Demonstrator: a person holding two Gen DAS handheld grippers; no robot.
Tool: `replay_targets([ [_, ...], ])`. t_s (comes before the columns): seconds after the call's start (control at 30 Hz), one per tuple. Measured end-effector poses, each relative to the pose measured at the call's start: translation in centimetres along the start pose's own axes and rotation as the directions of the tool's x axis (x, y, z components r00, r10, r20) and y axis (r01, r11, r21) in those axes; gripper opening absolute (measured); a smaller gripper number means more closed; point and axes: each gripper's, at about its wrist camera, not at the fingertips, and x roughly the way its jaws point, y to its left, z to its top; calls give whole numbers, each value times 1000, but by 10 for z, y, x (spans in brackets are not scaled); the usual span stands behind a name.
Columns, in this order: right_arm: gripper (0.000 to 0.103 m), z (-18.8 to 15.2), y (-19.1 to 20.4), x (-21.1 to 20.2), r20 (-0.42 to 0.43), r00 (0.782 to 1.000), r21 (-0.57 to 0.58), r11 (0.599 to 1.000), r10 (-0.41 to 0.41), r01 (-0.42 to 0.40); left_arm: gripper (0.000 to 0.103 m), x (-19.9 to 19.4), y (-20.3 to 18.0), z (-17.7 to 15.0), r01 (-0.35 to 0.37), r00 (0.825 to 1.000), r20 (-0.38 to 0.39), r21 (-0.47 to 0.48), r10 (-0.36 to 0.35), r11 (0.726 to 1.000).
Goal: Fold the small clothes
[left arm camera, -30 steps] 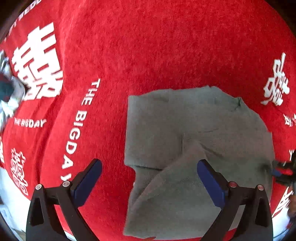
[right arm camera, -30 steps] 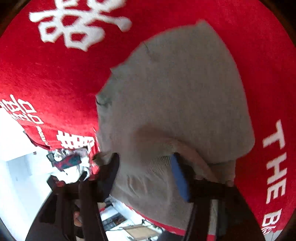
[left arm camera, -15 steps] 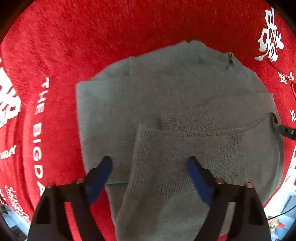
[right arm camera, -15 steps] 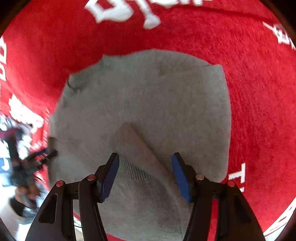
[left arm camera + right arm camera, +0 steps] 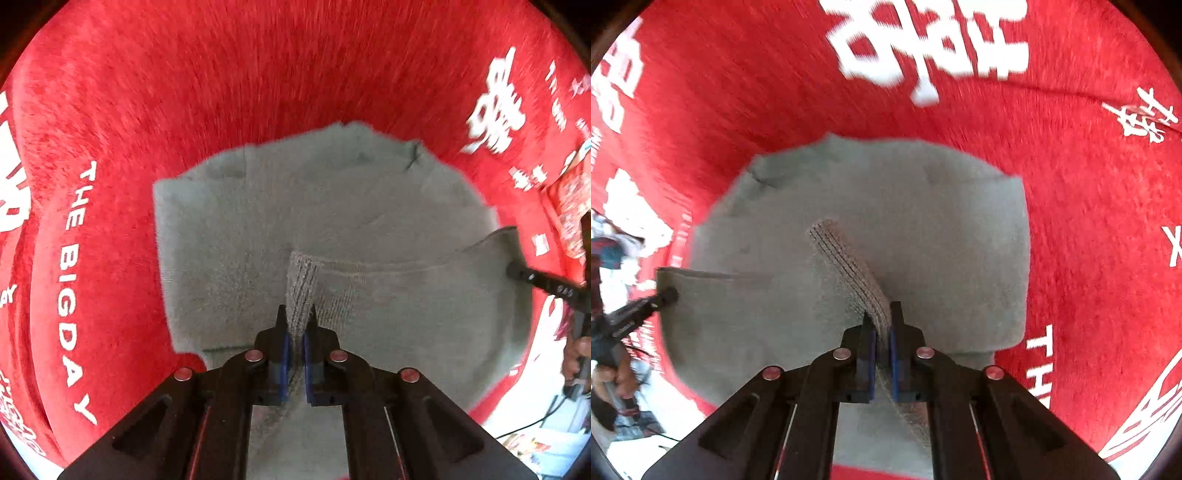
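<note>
A small grey knit sweater [image 5: 332, 206] lies on a red cloth with white lettering [image 5: 184, 74]. My left gripper [image 5: 295, 317] is shut on the ribbed hem of the sweater's near edge and holds it lifted. My right gripper [image 5: 881, 314] is shut on the ribbed hem at the other end of that edge. The sweater also shows in the right wrist view [image 5: 923, 206], its far part flat on the cloth [image 5: 1089, 203]. Each view shows the other gripper gripping a hem corner: the right one [image 5: 524, 275] and the left one [image 5: 665, 295].
The red cloth's near edge [image 5: 517, 402] lies just behind the sweater, with a white floor and clutter beyond [image 5: 624, 406]. White lettering "THE BIG DAY" [image 5: 72, 266] runs on the cloth left of the sweater.
Both grippers were open over the sweater and have now shut on its ribbed hem. The near edge has been lifted off the cloth.
</note>
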Motion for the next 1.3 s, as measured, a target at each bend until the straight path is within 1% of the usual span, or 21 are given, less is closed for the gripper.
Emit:
replay_targets([
  [0.1,6,12,3,-36,69,997,-6,1000,28,-28,7,-38,-3,1,12,998,63,10,-13,1000],
  [0.17,6,30,5,-45,105,994,-8,999,33,-32,7,-60,-5,11,10,993,115,24,-13,1000],
  [0.23,6,53,0,-42,121,992,-5,999,33,-32,7,-73,-5,33,14,986,164,27,-18,1000],
  [0.3,6,74,-2,-25,119,992,8,999,31,-32,7,-72,-2,50,1,981,193,33,-7,999],
  [0.4,6,97,-9,24,63,998,37,999,22,-24,7,-43,4,81,-26,980,198,28,20,999],
  [0.53,6,107,-28,90,-29,1000,101,995,1,2,7,30,10,108,-133,985,114,21,130,991],
  [0.63,7,107,-40,111,-41,999,163,986,24,-17,7,75,18,113,-196,979,47,-7,196,981],
  [0.7,7,106,-47,110,-25,998,201,979,50,-44,7,88,21,114,-221,974,41,-19,222,975],
  [0.73,7,105,-50,108,-17,998,221,974,57,-52,10,89,22,115,-229,972,51,-30,230,973],
  [0.77,7,105,-52,106,-9,999,229,973,47,-43,20,89,23,116,-238,969,52,-38,240,970],
  [0.8,14,106,-55,102,1,1000,237,971,20,-20,31,87,26,117,-262,963,57,-52,265,964],
  [0.83,21,107,-59,99,6,999,251,968,-32,30,60,84,30,119,-321,943,69,-72,326,944],
  [0.87,33,107,-62,95,7,997,264,962,-73,68,75,78,36,120,-390,913,85,-103,399,915],
  [0.9,33,108,-66,91,11,993,285,952,-122,114,75,72,43,121,-417,898,93,-129,429,900],
  [0.93,33,108,-71,87,10,987,305,940,-162,151,75,69,49,122,-416,899,86,-144,430,898],
  [0.97,33,107,-75,83,14,986,318,936,-164,151,75,64,57,123,-406,904,69,-162,421,899],
  [1.03,33,103,-79,74,29,991,332,937,-128,111,75,53,66,121,-397,909,58,-176,412,901],
  [1.1,36,90,-77,60,41,998,308,951,-52,37,75,43,69,113,-386,915,56,-168,400,907],
  [1.13,37,83,-73,56,37,999,288,958,-21,10,75,38,69,107,-373,922,51,-158,385,914],
  [1.2,48,62,-68,50,7,1000,250,968,2,-4,75,33,68,89,-328,942,24,-140,334,934],
  [1.3,49,23,-72,42,-50,999,248,969,2,10,75,36,63,46,-232,973,-46,-141,227,962],
])
